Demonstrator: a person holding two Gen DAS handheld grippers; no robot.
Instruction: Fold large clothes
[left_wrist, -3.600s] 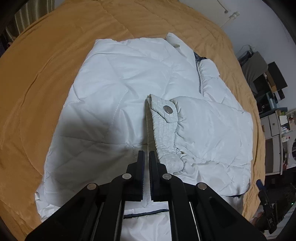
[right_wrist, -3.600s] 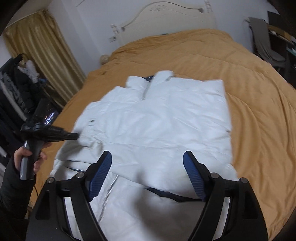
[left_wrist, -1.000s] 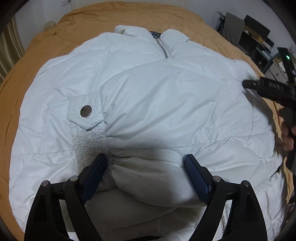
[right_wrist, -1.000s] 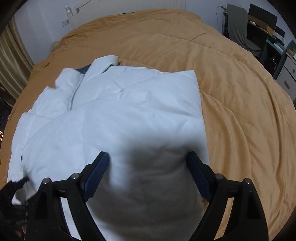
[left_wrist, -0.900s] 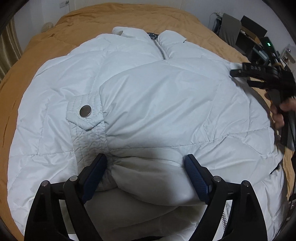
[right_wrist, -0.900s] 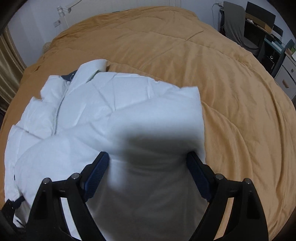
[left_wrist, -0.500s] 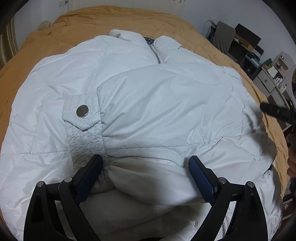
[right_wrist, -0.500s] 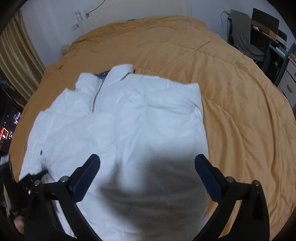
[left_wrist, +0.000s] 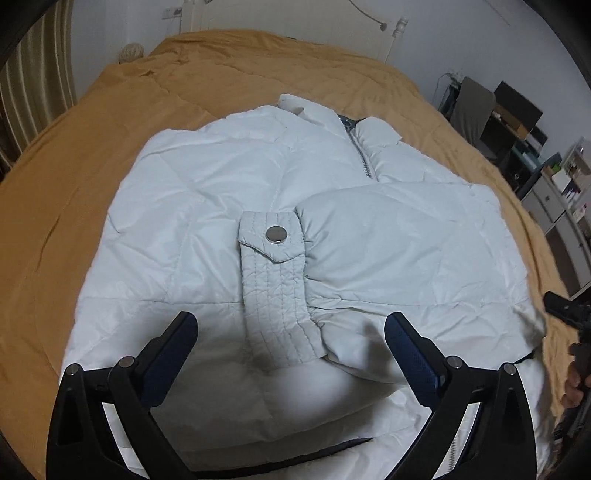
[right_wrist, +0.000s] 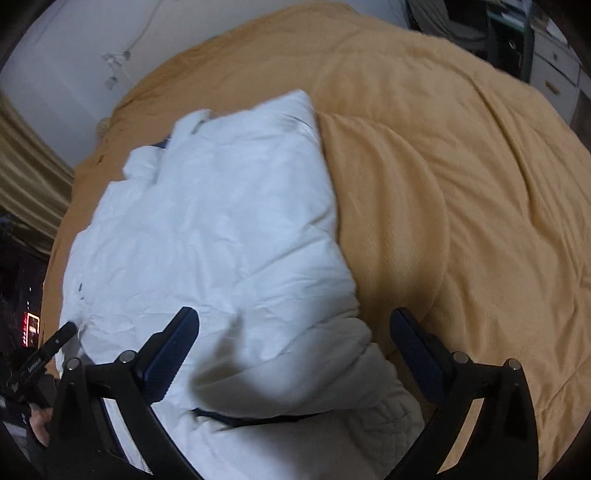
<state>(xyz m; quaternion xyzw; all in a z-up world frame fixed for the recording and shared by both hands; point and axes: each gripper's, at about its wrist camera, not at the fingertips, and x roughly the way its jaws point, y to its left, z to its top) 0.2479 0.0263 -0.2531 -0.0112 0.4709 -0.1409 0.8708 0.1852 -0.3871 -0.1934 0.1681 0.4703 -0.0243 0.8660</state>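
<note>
Jacket (left_wrist: 207, 206) beneath gaping left claw (left_wrist: 290, 336)

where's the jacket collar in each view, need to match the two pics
Left wrist: the collar sits upper centre, at the far end of the white jacket, split by the zipper.
Right wrist: the collar is upper left, blurred, again at the jacket's far end.
Shared landmark: the orange bedspread under the jacket, filling the right side of the right wrist view.

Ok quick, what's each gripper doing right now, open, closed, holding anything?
Left gripper: open, empty, above the white puffy quilted jacket.
Right gripper: open, empty, over the jacket's edge.
</note>
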